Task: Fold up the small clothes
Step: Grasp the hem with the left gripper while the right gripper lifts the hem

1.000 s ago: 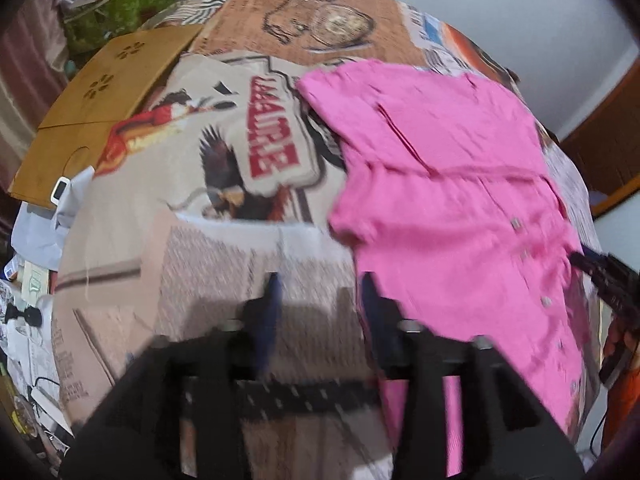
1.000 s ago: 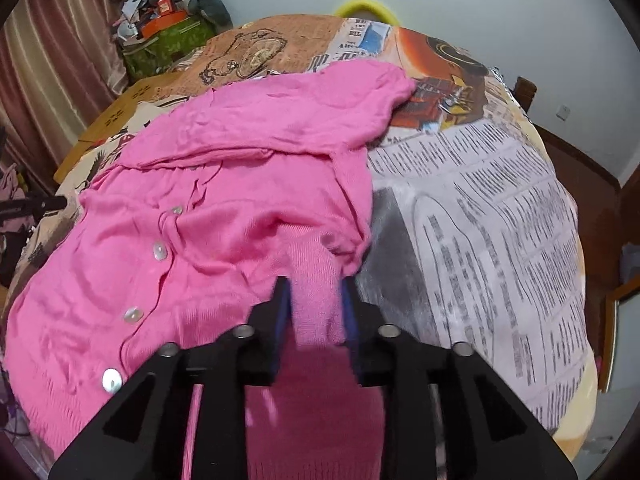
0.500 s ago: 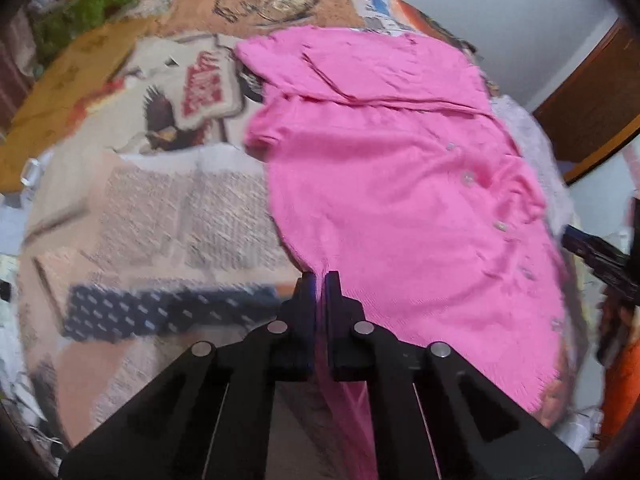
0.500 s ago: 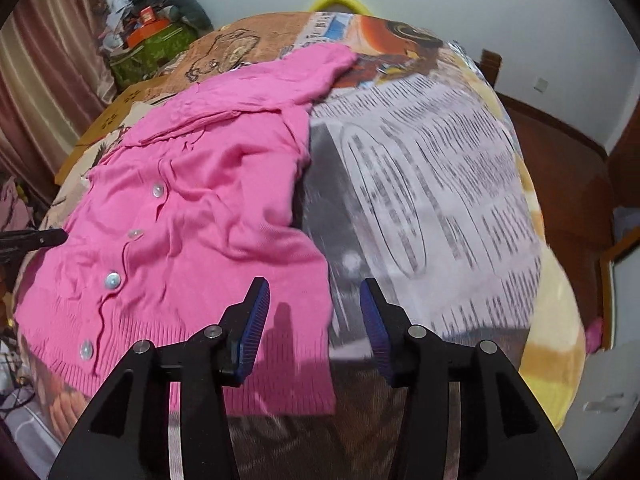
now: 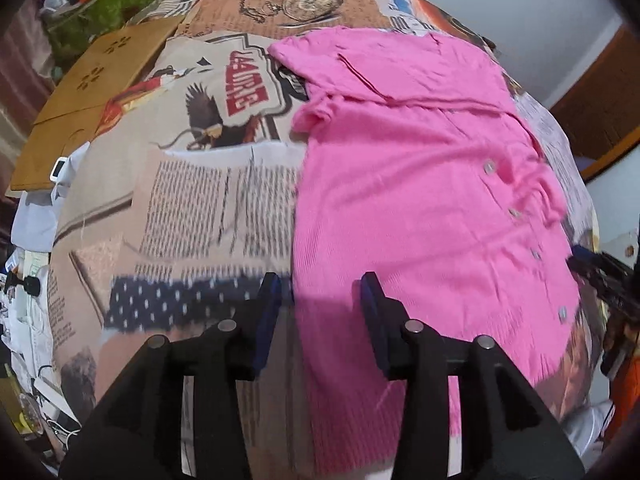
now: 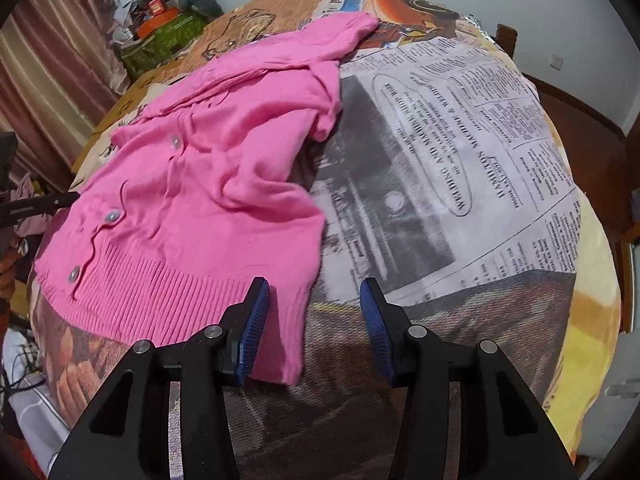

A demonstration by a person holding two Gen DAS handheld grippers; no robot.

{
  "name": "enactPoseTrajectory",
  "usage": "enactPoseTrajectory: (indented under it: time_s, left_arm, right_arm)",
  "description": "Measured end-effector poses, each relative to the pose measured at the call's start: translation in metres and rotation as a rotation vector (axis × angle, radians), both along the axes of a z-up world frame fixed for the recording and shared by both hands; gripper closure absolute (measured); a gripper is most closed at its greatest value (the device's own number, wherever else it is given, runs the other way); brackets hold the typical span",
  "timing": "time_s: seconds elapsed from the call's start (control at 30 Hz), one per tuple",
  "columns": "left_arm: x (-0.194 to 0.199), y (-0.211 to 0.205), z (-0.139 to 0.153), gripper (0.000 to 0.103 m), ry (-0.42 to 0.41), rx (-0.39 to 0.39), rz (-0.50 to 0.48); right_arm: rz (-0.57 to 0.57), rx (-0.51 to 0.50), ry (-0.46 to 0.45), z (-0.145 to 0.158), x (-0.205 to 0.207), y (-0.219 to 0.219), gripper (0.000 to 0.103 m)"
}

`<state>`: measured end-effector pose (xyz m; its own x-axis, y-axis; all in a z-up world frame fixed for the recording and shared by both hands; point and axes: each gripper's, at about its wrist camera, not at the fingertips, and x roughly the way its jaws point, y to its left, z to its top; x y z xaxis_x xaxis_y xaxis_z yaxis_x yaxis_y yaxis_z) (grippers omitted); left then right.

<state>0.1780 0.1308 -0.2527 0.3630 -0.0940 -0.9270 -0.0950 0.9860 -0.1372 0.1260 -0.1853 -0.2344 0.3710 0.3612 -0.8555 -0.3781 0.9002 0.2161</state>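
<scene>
Lying buttoned and flat on the newspaper-print cover (image 6: 460, 152): one pink cardigan (image 5: 408, 208), ribbed hem at the near edge. Left gripper (image 5: 320, 312) just reopened, jaws spread astride the cardigan's side edge, pinching nothing. Right gripper (image 6: 314, 316) spread, empty, over the hem corner.

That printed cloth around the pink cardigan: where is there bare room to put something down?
Bare printed cloth lies right of the pink cardigan, out to the yellow edge, and on its other side, up to the brown cardboard. Clutter crowds that far edge.
</scene>
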Motion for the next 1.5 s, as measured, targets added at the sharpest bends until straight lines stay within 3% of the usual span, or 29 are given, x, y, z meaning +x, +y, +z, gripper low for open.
enactPoseTrajectory:
  time_s: [0.27,0.37,0.43,0.53,0.73,1.07,1.23,1.5]
  left_arm:
    - [-0.027,-0.003,0.002,0.061,-0.019,-0.08,0.002]
    - [-0.032,-0.005,0.003,0.061,-0.031,-0.095,-0.005]
    - [-0.034,-0.004,0.003,0.062,-0.037,-0.106,0.005]
    - [-0.034,-0.005,0.003,0.096,-0.051,-0.109,0.005]
    - [-0.027,-0.005,0.014,0.1,-0.104,-0.079,0.021]
    - [0.014,0.001,0.081,0.1,-0.274,-0.057,0.017]
    - [0.053,0.0,0.11,0.1,-0.34,-0.028,0.008]
    - [0.125,0.012,0.112,0.1,-0.347,0.005,0.047]
  right_arm:
    - [0.022,0.034,-0.002,-0.002,-0.012,0.008,0.058]
    - [0.027,0.053,0.006,-0.004,-0.012,0.011,0.07]
    - [0.027,0.082,0.014,-0.005,-0.011,0.012,0.083]
    - [0.031,0.087,0.007,-0.005,-0.012,0.018,0.095]
    - [0.034,0.102,-0.036,0.009,-0.011,0.021,0.096]
    - [0.016,0.169,-0.208,0.075,0.016,0.022,0.096]
    - [0.014,0.173,-0.277,0.098,0.038,0.027,0.096]
    - [-0.008,0.163,-0.34,0.115,0.095,0.037,0.096]
